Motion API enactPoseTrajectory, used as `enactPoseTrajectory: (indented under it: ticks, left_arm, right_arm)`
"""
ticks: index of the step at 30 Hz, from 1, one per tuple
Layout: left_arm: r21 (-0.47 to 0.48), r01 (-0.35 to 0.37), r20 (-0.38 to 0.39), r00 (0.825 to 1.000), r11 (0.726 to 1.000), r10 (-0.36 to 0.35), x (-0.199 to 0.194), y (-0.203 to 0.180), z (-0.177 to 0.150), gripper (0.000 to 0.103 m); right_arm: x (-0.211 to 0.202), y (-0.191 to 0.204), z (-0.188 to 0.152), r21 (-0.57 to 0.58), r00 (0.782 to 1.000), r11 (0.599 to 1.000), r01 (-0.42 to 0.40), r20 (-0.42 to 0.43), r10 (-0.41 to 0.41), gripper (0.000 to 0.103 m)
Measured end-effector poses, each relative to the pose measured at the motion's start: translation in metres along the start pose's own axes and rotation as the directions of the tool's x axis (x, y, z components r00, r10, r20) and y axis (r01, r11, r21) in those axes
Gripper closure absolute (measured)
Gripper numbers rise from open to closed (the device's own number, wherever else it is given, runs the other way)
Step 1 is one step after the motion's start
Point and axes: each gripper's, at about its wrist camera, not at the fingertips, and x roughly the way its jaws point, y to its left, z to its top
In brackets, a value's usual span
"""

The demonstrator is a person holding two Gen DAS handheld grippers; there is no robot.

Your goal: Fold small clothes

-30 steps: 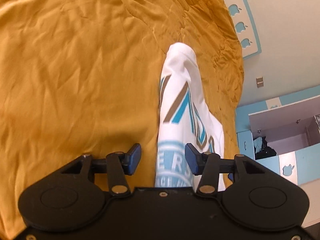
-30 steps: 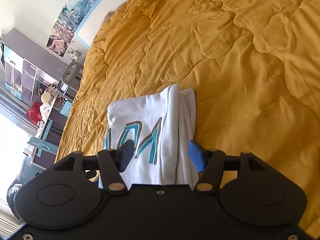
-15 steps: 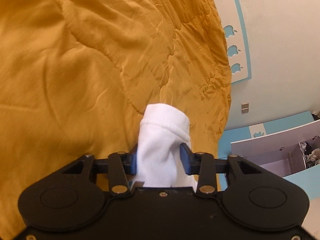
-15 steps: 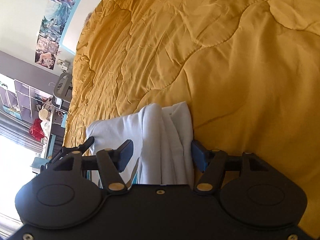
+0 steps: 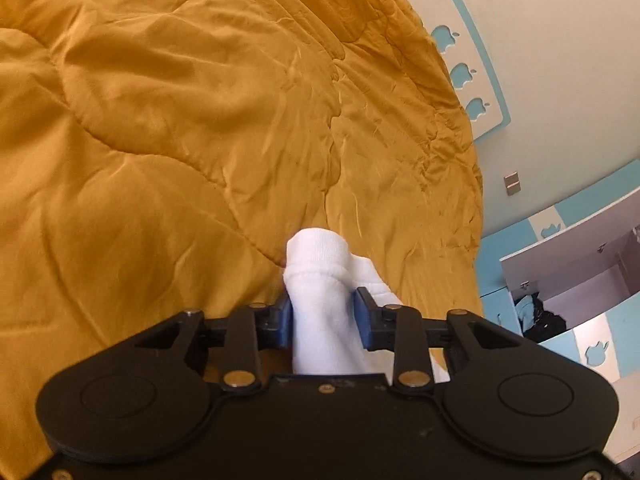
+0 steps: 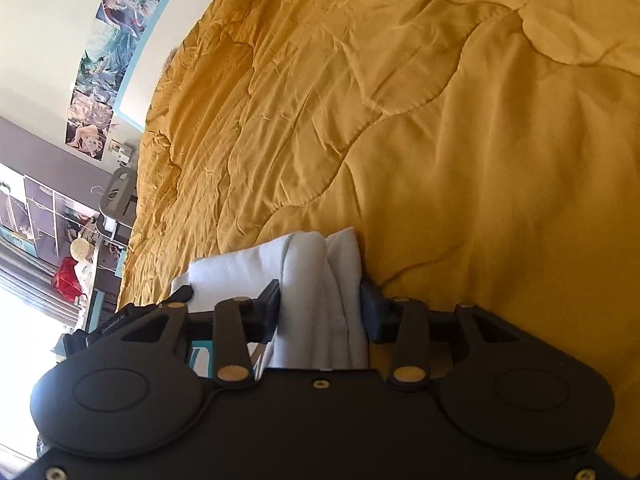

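The left gripper was clamped on a bunched, ribbed end of the small white knit garment with turquoise lettering. Its blue pads pressed the cloth from both sides, and the cloth's rounded end stuck out just ahead of the fingertips. The right gripper was likewise closed on a thick bundle of several white layers, its dark pads touching the fabric on either side. More of the garment spread away to that tool's left, where a scrap of turquoise print showed under its body.

Beyond both tools lay the rumpled mustard-yellow quilted bedspread, which filled most of each view. In the right wrist view the tip of the other tool seemed to touch the white cloth at that gripper's left, so both held the same piece.

Judging by the stacked layers between the right jaws, the garment appeared already folded at least once lengthwise. It seemed to be held up off or just above the bedspread, though how much still rested there could not be told. What probably remained was to bring the two held ends together or lay the piece down flat, smooth it and let go. Whether further clothes waited could not be seen.
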Motion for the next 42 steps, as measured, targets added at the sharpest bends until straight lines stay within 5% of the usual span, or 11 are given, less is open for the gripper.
enactPoseTrajectory:
  ticks: [7, 12, 15, 17, 21, 27, 42]
  left_arm:
    - [0.031, 0.006, -0.03, 1.0, 1.0, -0.005, -0.101, -0.002, -0.04, 0.06]
    - [0.077, -0.141, -0.078, 0.986, 0.987, 0.146, -0.166, -0.007, -0.109, 0.059]
    - [-0.023, -0.041, -0.098, 0.994, 0.999, 0.038, -0.191, -0.003, -0.15, 0.059]
    - [-0.068, -0.013, -0.098, 0.995, 0.998, 0.007, -0.194, -0.003, -0.173, 0.059]
    - [-0.024, -0.072, -0.078, 0.994, 0.997, 0.07, -0.187, -0.001, -0.195, 0.059]
    - [-0.104, -0.003, -0.054, 0.999, 0.995, -0.003, -0.182, 0.005, -0.198, 0.057]
    - [-0.04, 0.042, -0.129, 0.99, 0.998, -0.047, -0.146, -0.009, -0.195, 0.054]
  right_arm:
    - [-0.047, 0.016, -0.008, -0.028, 1.0, 0.999, -0.024, -0.02, 0.023, 0.041]
    - [-0.077, 0.025, -0.026, -0.087, 0.998, 0.996, -0.016, -0.063, 0.01, 0.039]
    - [-0.085, 0.027, -0.032, -0.116, 0.997, 0.993, -0.016, -0.076, 0.007, 0.038]
    - [-0.086, 0.021, -0.032, -0.113, 0.997, 0.992, -0.053, -0.069, 0.046, 0.035]
    - [-0.07, 0.002, -0.023, -0.052, 0.994, 0.996, -0.068, -0.092, 0.063, 0.034]
    - [-0.052, -0.006, -0.019, -0.004, 0.984, 0.993, -0.119, -0.137, 0.117, 0.029]
    - [0.014, 0.017, -0.003, -0.037, 0.981, 0.996, -0.079, -0.178, 0.071, 0.023]
